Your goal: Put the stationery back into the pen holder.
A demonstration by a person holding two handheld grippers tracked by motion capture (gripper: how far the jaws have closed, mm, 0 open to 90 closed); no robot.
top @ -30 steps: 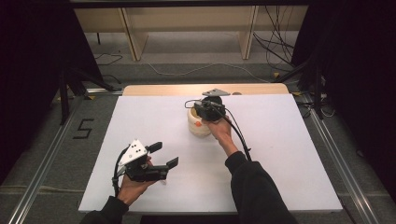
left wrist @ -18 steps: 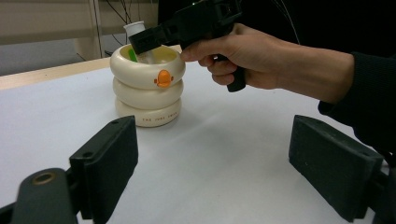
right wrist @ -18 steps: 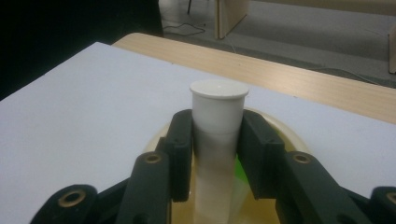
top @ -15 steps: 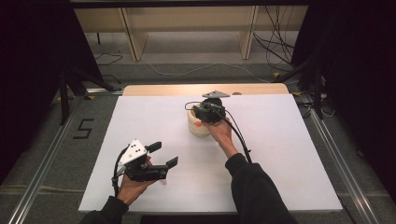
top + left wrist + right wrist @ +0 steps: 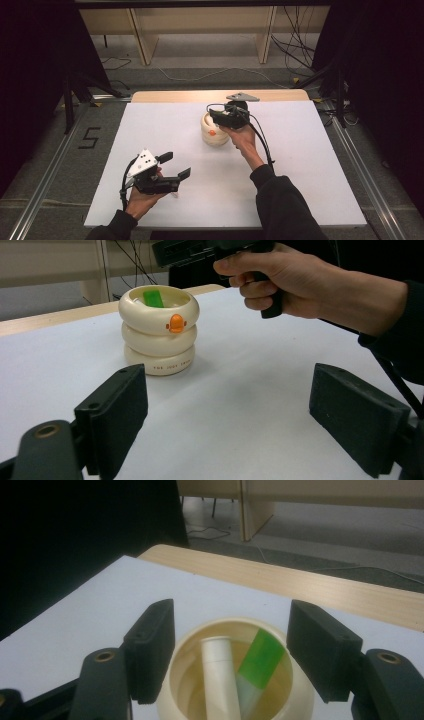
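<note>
A cream holder (image 5: 215,132) made of stacked rings, with a small orange beak on its side, stands on the white board a little behind the middle. In the right gripper view the holder (image 5: 186,690) contains a white tube (image 5: 218,680) and a green tube (image 5: 256,666), both leaning. My right gripper (image 5: 214,116) hovers just above the rim, open, its jaws either side of the mouth and touching nothing (image 5: 232,630). My left gripper (image 5: 176,165) is held low at the near left, open and empty, and faces the holder (image 5: 159,330) from a distance.
The white board (image 5: 300,160) rests on a wooden tabletop whose far edge (image 5: 175,96) shows behind it. The right hand (image 5: 300,285) and its cable cross the area to the right of the holder. Metal rails run along both sides, and a "5" (image 5: 89,138) is marked on the floor at the left.
</note>
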